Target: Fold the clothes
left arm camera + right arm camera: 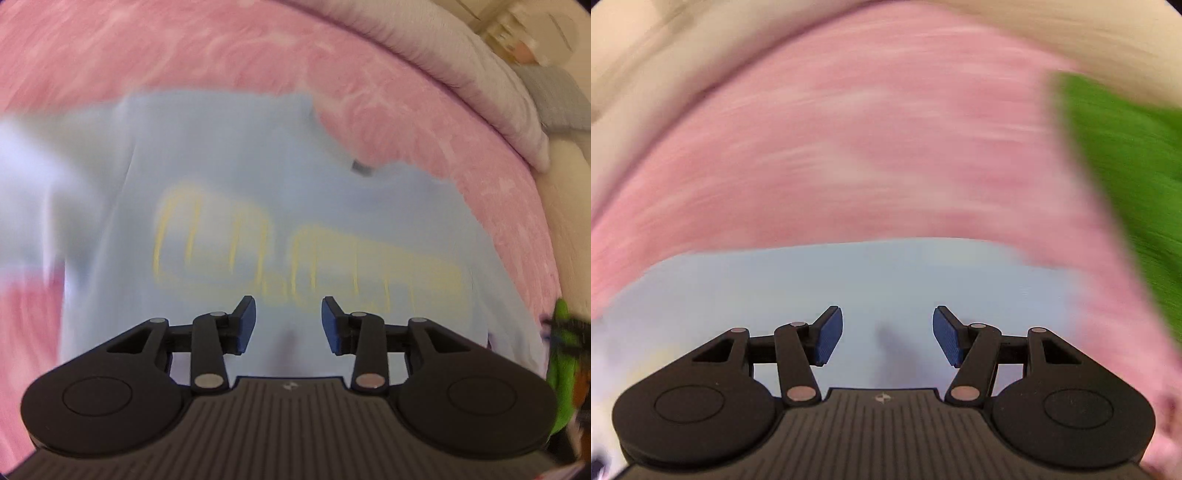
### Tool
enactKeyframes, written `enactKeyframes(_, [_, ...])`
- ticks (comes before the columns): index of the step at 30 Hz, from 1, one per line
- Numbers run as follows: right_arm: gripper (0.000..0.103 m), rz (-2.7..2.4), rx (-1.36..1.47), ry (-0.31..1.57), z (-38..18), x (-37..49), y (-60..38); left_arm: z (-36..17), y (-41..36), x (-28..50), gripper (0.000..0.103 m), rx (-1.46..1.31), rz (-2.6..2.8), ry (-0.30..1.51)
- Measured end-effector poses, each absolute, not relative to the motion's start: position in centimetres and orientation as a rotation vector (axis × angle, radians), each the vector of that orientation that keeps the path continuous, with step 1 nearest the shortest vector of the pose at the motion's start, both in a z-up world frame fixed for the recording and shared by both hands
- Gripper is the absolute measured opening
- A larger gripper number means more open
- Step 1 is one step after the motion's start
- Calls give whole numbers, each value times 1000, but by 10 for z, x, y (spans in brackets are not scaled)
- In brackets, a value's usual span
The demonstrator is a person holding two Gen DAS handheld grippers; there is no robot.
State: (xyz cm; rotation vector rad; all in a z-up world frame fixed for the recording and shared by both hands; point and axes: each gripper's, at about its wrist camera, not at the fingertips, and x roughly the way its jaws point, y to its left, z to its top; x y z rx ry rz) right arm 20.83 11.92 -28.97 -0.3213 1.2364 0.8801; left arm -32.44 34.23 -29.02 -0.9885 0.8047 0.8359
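Note:
A light blue T-shirt with pale yellow lettering lies spread on the pink bed cover; its neck opening with a small grey label faces the upper right of the left wrist view. My left gripper hangs above the shirt's lower part, open, with nothing between its blue pads. In the right wrist view the same shirt fills the lower half, very blurred. My right gripper stands open over it, jaws wide and empty. A green garment lies at the right on the pink cover.
The pink bed cover runs far beyond the shirt. A pale grey pillow lies along the far bed edge in the left wrist view, with grey fabric beyond it. The green garment and something dark show at that view's right edge.

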Motion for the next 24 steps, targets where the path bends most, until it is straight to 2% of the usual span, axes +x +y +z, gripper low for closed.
enactKeyframes(10, [58,1349,-489,1138,-305,109,348,-298,487,-297,49,-761,694,944])
enactKeyframes(12, [58,1363,-546,1137,-309,101,370,-304,507,-293,51,-741,680,960])
enactKeyframes(15, [58,1358,-676,1146,-327,95,401,-320,530,-288,62,-707,689,990])
enactKeyframes(20, [61,1445,-920,1238,-354,76,400,-349,540,-285,61,-664,658,1054])
enactKeyframes(21, [49,1477,-959,1215,-353,71,394,-350,536,-284,52,-635,646,1054])
enactKeyframes(22, [34,1502,-996,1185,-353,67,390,-350,533,-285,30,-620,630,1049])
enactKeyframes(23, [14,1521,-1027,1168,-352,64,388,-349,530,-286,19,-605,614,1045])
enactKeyframes(24, [10,1544,-1036,1160,-349,64,386,-347,528,-288,5,-593,604,1032])
